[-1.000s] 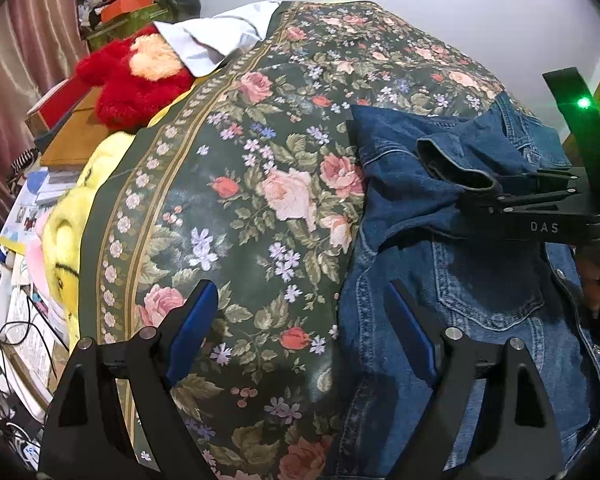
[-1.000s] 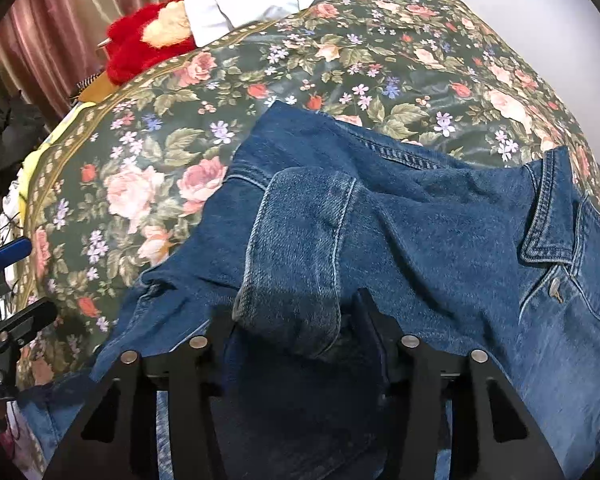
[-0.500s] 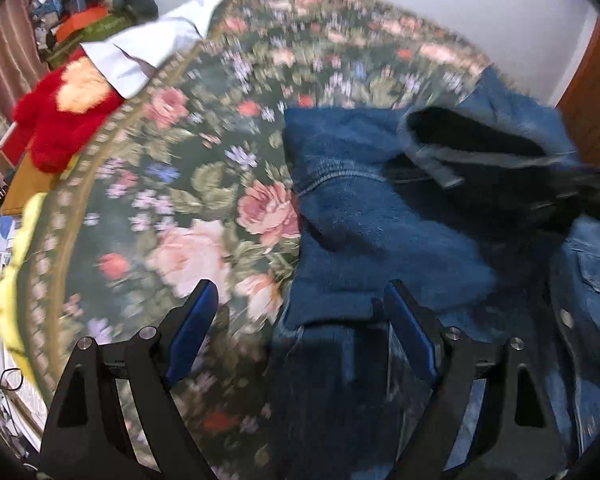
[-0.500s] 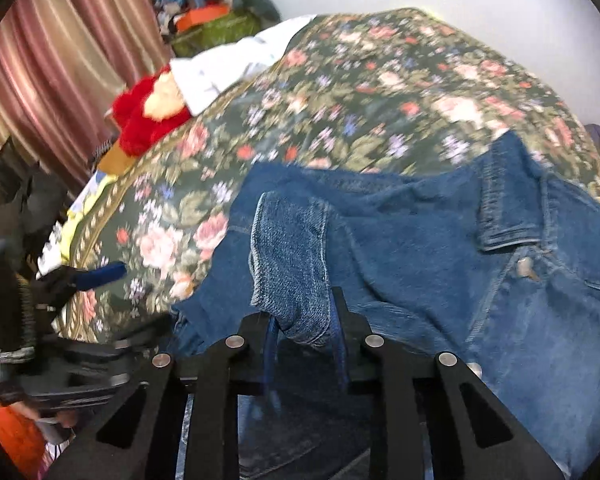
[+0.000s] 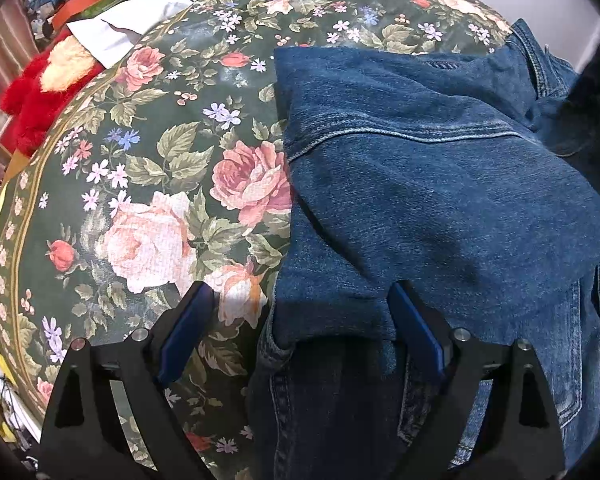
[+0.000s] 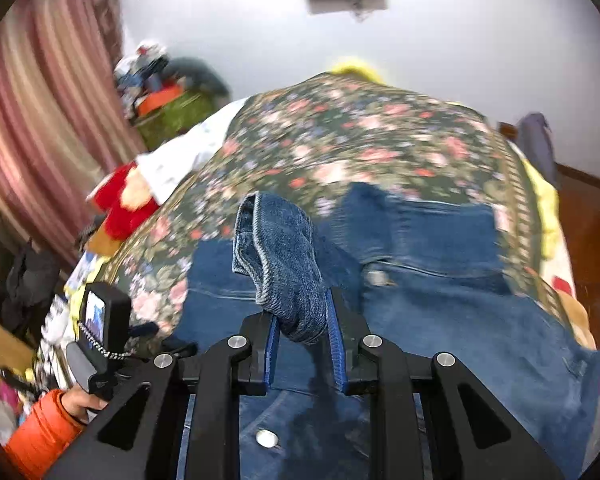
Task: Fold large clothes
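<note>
1. Left wrist view: left tongs (image 5: 296, 320) wide apart, holding nothing, straddling the left edge of the denim jacket (image 5: 440, 200); the jacket lies on the bed (image 5: 148, 184), long axis running away toward the far edge.
2. Right wrist view: right tongs (image 6: 303, 334) clamped narrow on the sleeve cuff (image 6: 278, 256), lifted above the jacket body; this arm is nearer for the fold. No legible writing.

right hand-held gripper (image 6: 303, 344) pinching denim jacket (image 6: 440, 312) cuff (image 6: 284, 264), floral bedspread (image 6: 340, 136)

Blue denim jacket (image 5: 440, 200), dark green rose-patterned bedspread (image 5: 160, 160), red plush toy (image 5: 32, 92), seemingly pink-striped curtain (image 6: 40, 120)
</note>
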Motion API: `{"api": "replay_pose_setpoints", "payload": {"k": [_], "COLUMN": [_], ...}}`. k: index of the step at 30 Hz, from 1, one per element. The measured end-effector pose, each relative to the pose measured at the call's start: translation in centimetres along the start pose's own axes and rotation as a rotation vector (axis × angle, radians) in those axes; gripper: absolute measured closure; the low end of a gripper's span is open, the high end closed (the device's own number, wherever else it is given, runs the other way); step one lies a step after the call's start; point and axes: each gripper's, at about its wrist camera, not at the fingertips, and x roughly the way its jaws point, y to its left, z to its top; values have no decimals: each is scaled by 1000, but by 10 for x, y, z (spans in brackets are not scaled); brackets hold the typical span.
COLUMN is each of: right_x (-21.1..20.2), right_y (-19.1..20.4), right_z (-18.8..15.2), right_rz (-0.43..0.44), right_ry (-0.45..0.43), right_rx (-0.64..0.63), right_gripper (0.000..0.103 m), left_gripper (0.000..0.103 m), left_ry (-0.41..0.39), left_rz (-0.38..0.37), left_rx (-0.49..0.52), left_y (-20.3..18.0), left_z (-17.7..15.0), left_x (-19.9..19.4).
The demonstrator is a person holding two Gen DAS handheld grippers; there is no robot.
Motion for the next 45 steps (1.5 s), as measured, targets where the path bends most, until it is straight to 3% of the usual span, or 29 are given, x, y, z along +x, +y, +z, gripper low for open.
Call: {"api": "replay_pose_setpoints", "payload": {"k": [5, 12, 23, 29, 35, 42, 45], "right_x": [-24, -60, -75, -109, -144, -139, -123], "right_y": [-45, -90, -137, -146, -172, -208, -223], "right_z": [-13, -37, -87, -97, -105, -141, -165], "right_rz": [-15, -44, -170, -258, -328, -388, -400], "right_ry": [-18, -61, 6, -16, -14, 108, 209], "right_rx": [117, 227, 303, 271, 325, 393, 409], "right_gripper": [86, 94, 93, 93, 93, 93, 93], "left_gripper": [13, 13, 13, 13, 13, 13, 13], "left_ry": [23, -40, -113, -184, -205, -112, -91], "left_rz": [14, 19, -19, -65, -181, -268, -232], "left_rx": [-2, 45, 169, 310, 439, 633, 726], "left_y": [-5, -13, -59, -111, -180, -276, -308], "left_z": [8, 10, 8, 14, 23, 15, 7], "left_x": [-8, -46, -85, -112, -131, -109, -92]}}
